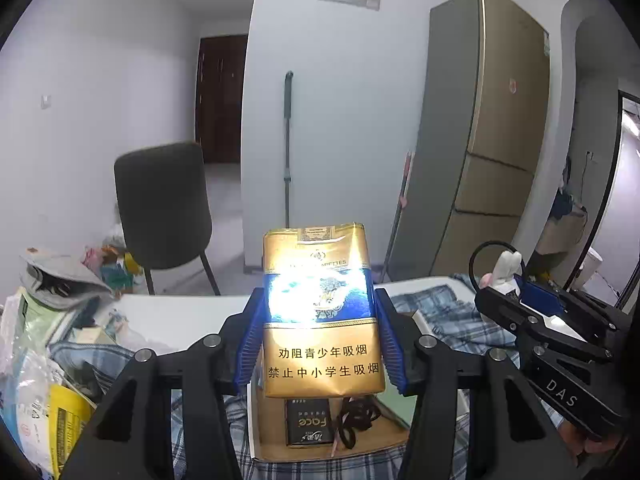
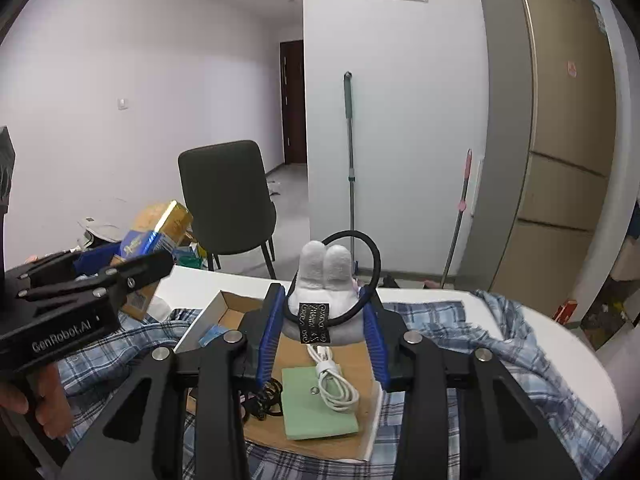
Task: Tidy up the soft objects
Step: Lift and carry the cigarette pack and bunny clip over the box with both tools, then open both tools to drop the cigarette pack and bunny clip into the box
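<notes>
My left gripper (image 1: 320, 332) is shut on a gold and blue soft cigarette pack (image 1: 320, 312) and holds it upright above an open cardboard box (image 1: 276, 440). In that box lie a black "Face" pack (image 1: 309, 422) and black hair ties (image 1: 356, 420). My right gripper (image 2: 324, 324) is shut on a white plush bunny with a black loop (image 2: 326, 280) and holds it above the box (image 2: 236, 304), over a green pad (image 2: 316, 404) and a coiled white cable (image 2: 334, 380). Each gripper also shows in the other view, the right one (image 1: 520, 292) and the left one (image 2: 132, 256).
A blue plaid cloth (image 2: 480, 332) covers a white table (image 1: 180, 312). A pile of bags and papers (image 1: 44, 340) sits at the left. A dark chair (image 1: 164, 208), a mop (image 1: 287, 140) and a fridge (image 1: 492, 140) stand behind the table.
</notes>
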{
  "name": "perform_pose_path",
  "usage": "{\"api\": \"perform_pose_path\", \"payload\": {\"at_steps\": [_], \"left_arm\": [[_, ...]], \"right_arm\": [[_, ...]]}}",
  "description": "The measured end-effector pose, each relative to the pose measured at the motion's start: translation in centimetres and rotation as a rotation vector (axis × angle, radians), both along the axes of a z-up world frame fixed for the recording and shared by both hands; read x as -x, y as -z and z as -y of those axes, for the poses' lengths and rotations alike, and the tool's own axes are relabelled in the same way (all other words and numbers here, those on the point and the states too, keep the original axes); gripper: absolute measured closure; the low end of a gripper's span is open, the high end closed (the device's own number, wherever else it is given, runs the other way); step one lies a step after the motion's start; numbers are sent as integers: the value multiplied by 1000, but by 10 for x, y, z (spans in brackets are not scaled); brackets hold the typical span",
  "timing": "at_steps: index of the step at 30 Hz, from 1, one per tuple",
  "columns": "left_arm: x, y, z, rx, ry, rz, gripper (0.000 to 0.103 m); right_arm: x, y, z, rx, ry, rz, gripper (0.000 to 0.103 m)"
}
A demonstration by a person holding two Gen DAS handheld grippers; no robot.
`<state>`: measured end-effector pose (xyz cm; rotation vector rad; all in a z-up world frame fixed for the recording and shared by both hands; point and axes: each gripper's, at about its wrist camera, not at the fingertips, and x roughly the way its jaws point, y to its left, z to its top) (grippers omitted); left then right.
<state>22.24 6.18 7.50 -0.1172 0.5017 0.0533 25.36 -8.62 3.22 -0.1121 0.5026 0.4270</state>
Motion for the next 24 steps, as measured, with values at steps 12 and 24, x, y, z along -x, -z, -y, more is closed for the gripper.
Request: {"api": "perform_pose_path", "payload": {"at_steps": [12, 24], "left_arm": [[-33, 55, 0, 20, 40, -135, 48], [-48, 83, 0, -12, 37, -207, 48]], "right_arm": [[-14, 36, -19, 102, 11, -47, 66], [-23, 78, -22, 129, -20, -151, 63]]}}
